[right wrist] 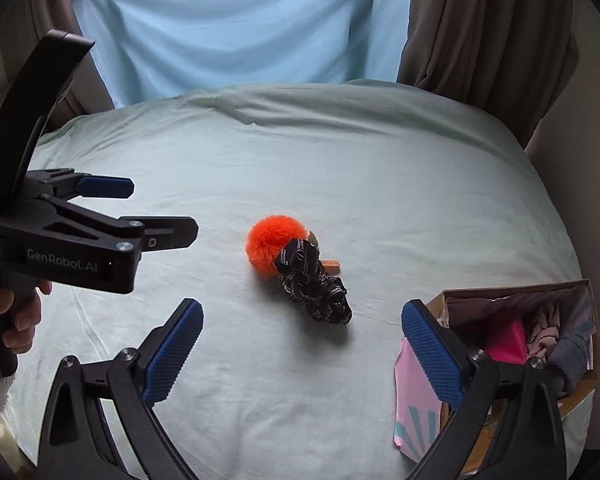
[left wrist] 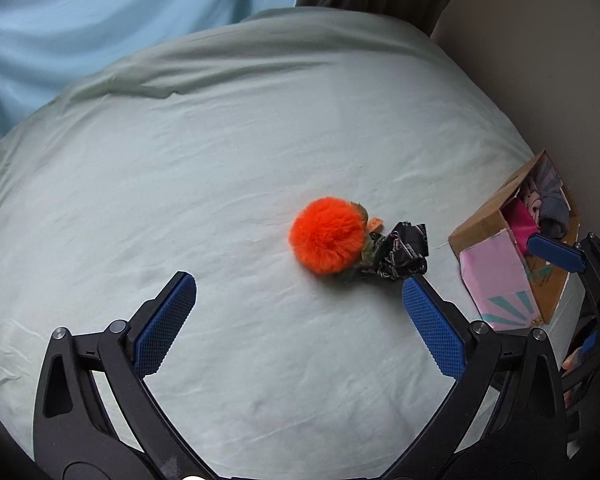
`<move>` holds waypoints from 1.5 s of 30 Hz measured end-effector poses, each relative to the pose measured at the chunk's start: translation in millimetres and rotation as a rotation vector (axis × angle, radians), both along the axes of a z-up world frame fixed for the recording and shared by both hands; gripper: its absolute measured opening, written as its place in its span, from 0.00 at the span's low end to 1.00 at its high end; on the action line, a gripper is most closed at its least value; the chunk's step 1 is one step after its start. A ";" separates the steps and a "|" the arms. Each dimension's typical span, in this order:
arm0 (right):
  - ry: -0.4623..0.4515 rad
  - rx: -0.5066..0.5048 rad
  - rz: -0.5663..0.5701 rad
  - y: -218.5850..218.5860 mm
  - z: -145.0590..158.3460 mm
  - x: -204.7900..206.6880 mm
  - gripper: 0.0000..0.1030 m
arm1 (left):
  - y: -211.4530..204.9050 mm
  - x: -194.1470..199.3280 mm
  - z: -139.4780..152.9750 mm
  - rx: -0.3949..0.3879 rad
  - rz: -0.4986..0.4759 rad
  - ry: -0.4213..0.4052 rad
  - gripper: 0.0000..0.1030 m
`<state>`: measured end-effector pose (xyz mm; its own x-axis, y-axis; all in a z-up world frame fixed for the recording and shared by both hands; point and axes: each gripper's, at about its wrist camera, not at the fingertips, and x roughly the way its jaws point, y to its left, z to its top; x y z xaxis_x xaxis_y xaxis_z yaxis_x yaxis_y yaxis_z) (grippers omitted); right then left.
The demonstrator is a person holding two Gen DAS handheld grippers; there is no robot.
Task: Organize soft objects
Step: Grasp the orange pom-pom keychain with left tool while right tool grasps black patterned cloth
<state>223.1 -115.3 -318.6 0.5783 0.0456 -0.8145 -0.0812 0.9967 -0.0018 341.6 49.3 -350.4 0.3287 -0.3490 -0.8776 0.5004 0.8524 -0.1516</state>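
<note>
Grippers: 2, jaws wide | pompom [left wrist: 327, 240]: 1 | scrunchie [left wrist: 403, 250]: 1 | box [left wrist: 512, 252]: 1

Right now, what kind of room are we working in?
Most likely a bedroom: a bed with a pale green sheet, drapes behind it, and a cardboard box holding soft clothes at the bed's edge.
</note>
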 end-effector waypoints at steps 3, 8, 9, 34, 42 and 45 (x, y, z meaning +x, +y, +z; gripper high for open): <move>0.024 -0.033 0.018 -0.8 -23.5 15.7 0.91 | -16.5 17.3 -26.6 -0.010 -0.024 0.031 0.99; 0.062 -0.056 0.054 0.8 -57.3 34.7 0.81 | -38.9 38.6 -58.5 -0.026 -0.054 0.067 0.99; 0.066 -0.055 0.055 0.4 -62.5 38.0 0.81 | -43.0 42.1 -63.7 -0.028 -0.060 0.073 0.99; 0.096 -0.072 0.004 -5.6 -115.2 82.0 0.32 | -84.2 61.0 -128.5 0.018 -0.118 0.080 0.38; 0.069 -0.057 -0.013 -8.1 -99.3 70.5 0.29 | -73.4 57.6 -113.6 0.023 -0.053 0.063 0.37; 0.050 -0.052 -0.020 -9.7 -86.8 65.5 0.29 | -70.2 53.7 -101.8 0.028 -0.033 0.053 0.37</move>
<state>288.6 -125.0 -405.4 0.5370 -0.0083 -0.8436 -0.0628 0.9968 -0.0498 395.3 -21.0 -452.3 0.2707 -0.3341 -0.9028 0.5201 0.8399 -0.1549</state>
